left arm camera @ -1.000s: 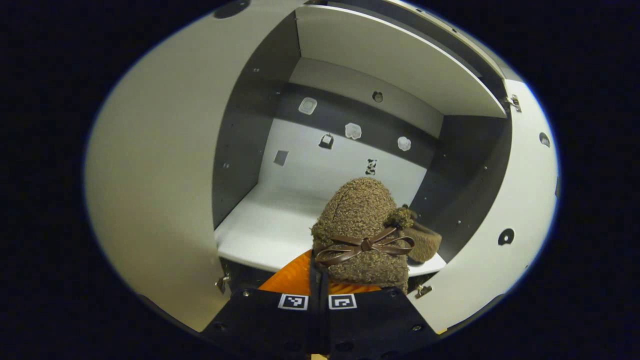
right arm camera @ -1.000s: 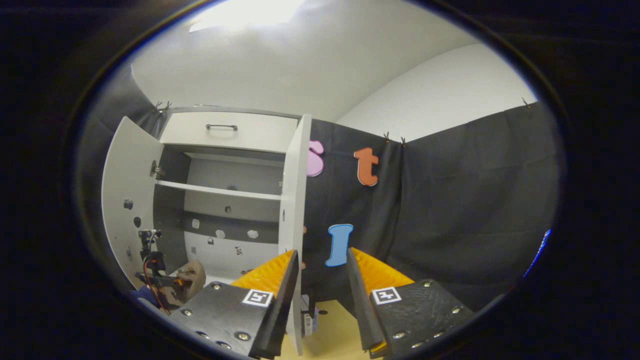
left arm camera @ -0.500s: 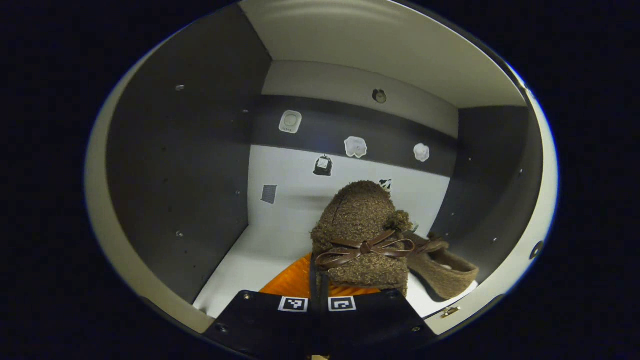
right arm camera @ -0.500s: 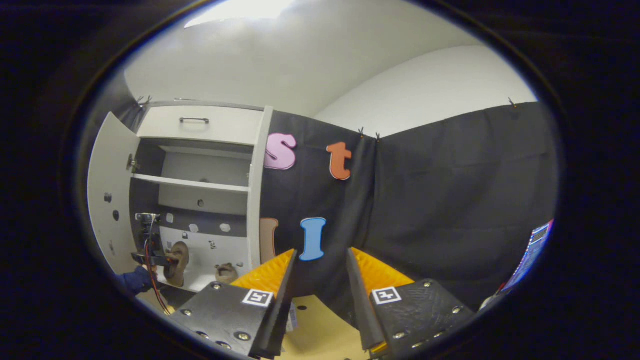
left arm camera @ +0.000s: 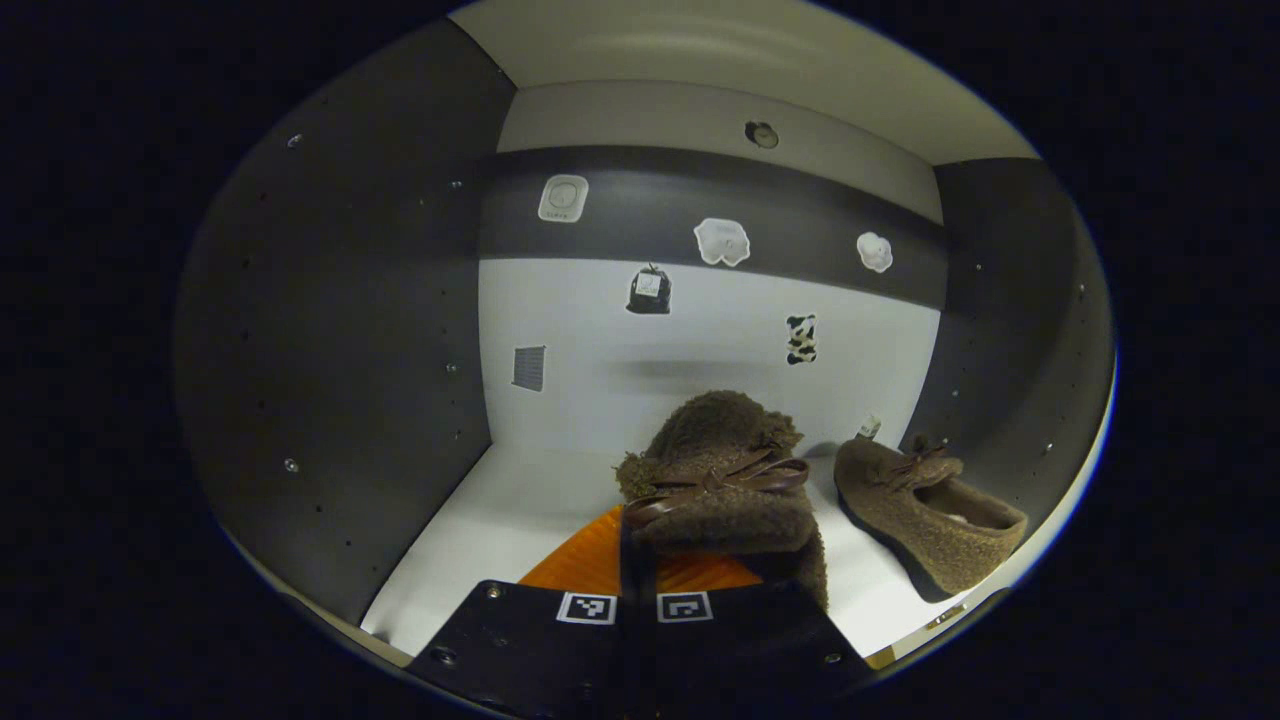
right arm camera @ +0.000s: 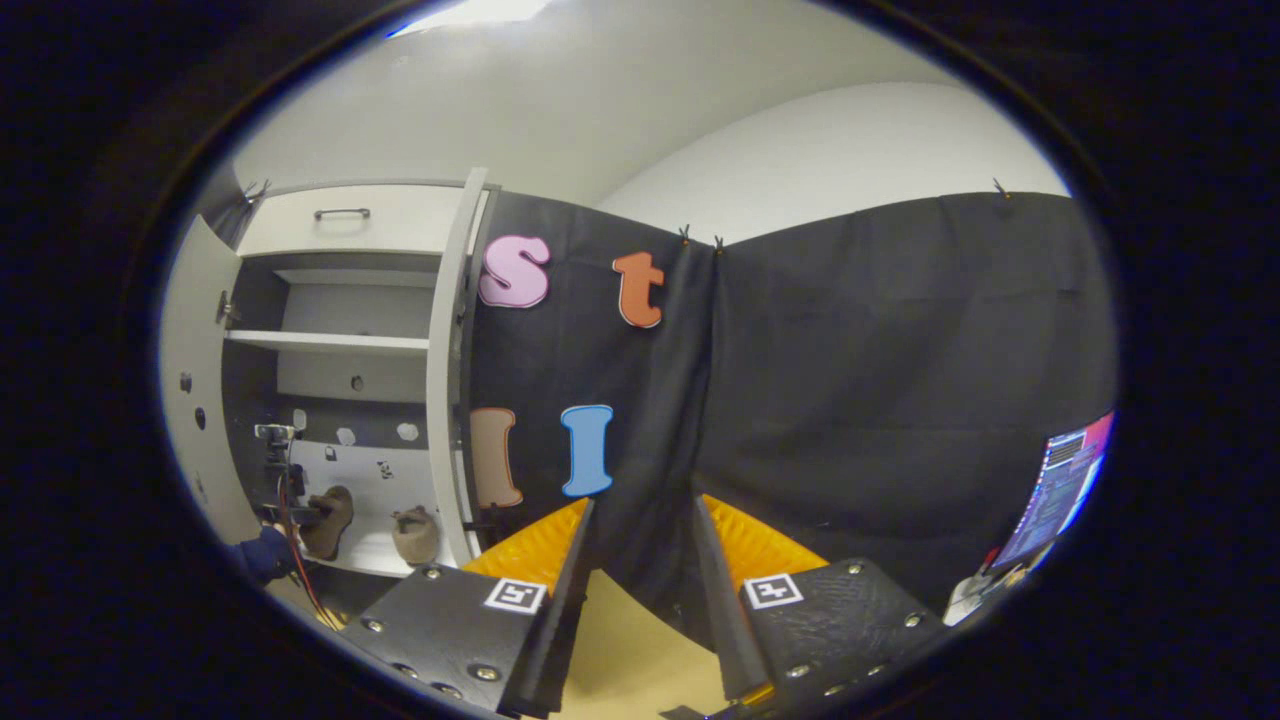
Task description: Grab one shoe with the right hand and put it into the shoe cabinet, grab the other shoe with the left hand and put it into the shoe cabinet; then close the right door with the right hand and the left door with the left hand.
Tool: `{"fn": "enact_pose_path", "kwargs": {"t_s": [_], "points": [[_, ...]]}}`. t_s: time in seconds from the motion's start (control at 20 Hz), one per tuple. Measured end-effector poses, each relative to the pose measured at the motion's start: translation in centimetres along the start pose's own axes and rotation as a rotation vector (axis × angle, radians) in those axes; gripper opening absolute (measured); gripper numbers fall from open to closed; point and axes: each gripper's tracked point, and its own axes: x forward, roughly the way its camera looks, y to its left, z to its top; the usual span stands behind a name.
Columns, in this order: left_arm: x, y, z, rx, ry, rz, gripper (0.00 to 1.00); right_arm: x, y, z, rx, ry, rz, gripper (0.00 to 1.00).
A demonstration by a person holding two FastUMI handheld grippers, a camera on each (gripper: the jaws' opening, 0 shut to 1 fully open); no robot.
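Lowering the fuzzy brown bow-trimmed shoe (left arm camera: pixel 722 480) onto the white shoe cabinet shelf (left arm camera: pixel 520 500), left tool (left arm camera: pixel 640 560) is clamping its heel; matching shoe (left arm camera: pixel 925 510) is sitting just right of it. Right tool (right arm camera: pixel 640 560) is waiting apart, near the open right door (right arm camera: pixel 450 360), to shut it.

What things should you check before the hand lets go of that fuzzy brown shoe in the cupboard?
1. Left gripper shut on the fuzzy shoe: ok, both fingers pinch its back edge.
2. Shoe is inside the cabinet, over the white shelf floor: ok.
3. Sole resting flat on the floor: cannot tell, the fingers hide the underside.
4. Room beside the other shoe: ok, a gap of floor shows between them.
5. Right gripper out of the way: ok, open, empty and outside the cabinet.
6. Doors open for closing later: ok, left door and right door both stand open.
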Motion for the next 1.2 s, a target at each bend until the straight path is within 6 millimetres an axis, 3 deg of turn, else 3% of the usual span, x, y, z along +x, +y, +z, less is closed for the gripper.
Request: {"fn": "enact_pose_path", "kwargs": {"t_s": [0.2,0.5,0.6,0.8,0.95,1.2], "points": [[1.0,-0.6,-0.7,0.024,0.018,-0.003,0.03,0.4,-0.1,-0.6,0.004,0.013,-0.004,0.58],[1.4,-0.2,-0.9,0.063,0.031,0.001,0.19,0.8,-0.1,-1.4,0.021,0.025,0.004,0.58],[0.8,0.3,-1.0,0.083,0.045,0.013,0.17,0.9,0.2,-1.6,0.027,0.027,0.014,0.58],[0.2,0.8,-1.5,0.09,0.078,0.002,0.53,1.2,0.9,-1.9,0.037,0.033,0.039,0.58],[-0.8,0.8,-1.9,0.069,0.098,-0.02,0.65,1.1,1.2,-2.4,0.047,0.042,0.057,0.58],[-2.8,0.7,-2.0,0.066,0.125,-0.03,0.69,0.6,1.2,-2.9,0.056,0.055,0.067,0.58]]}}
